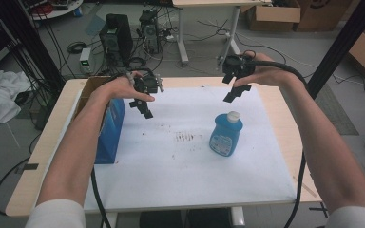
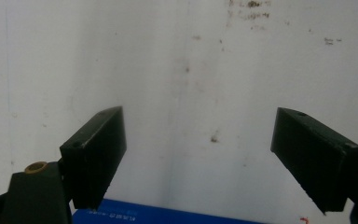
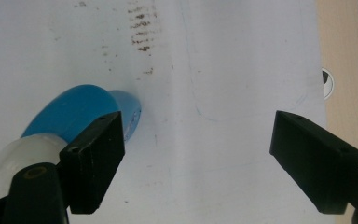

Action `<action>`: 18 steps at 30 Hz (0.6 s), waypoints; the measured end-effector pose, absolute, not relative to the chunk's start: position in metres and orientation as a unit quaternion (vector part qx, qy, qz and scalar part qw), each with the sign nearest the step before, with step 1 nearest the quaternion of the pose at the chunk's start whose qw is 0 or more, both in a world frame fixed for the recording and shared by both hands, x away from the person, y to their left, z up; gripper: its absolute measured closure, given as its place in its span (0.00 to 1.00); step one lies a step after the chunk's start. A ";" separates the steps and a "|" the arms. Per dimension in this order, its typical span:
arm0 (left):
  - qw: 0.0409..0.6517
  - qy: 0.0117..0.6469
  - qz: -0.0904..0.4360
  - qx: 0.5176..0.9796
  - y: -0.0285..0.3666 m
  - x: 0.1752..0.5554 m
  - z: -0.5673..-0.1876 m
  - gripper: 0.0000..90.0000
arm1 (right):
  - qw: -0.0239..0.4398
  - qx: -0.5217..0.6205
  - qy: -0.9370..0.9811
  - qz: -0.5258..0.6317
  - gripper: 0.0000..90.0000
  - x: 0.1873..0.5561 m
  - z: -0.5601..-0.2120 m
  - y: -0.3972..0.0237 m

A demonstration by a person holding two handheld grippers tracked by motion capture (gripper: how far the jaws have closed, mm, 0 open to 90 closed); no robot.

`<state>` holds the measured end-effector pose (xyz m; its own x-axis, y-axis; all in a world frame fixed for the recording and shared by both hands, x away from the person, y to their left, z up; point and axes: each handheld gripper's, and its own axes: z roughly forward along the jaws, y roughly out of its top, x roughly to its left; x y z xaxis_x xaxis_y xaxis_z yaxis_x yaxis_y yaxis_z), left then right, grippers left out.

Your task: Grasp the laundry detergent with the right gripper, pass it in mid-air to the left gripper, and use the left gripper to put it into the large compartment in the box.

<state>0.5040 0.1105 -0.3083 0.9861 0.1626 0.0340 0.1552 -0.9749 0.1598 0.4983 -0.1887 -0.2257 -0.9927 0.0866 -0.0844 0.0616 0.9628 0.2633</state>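
The left gripper [image 1: 142,105] and right gripper [image 1: 235,85] hang above the far half of the table, jaws spread wide apart, each holding nothing. Below and near the right gripper a blue bottle [image 1: 226,133] with a white cap [image 1: 233,115] stands upright on a white sheet [image 1: 180,175], its long axis vertical; its label print is too small to read. A blue box [image 1: 110,133] stands at the sheet's left edge, writing illegible. Dark smudges [image 1: 185,137] mark the sheet. The wooden table [image 1: 43,147] sits on grey floor among cables and cardboard boxes [image 1: 273,16].
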 end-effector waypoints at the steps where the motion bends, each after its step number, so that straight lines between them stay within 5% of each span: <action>1: 0.079 0.079 0.025 0.993 0.110 0.504 -0.308 0.21 | 0.052 0.036 0.988 0.138 0.19 0.493 -0.223 -0.192; 18: 0.083 0.092 0.020 0.992 0.111 0.500 -0.313 0.20 | 0.070 0.063 0.987 0.132 0.19 0.453 -0.209 -0.217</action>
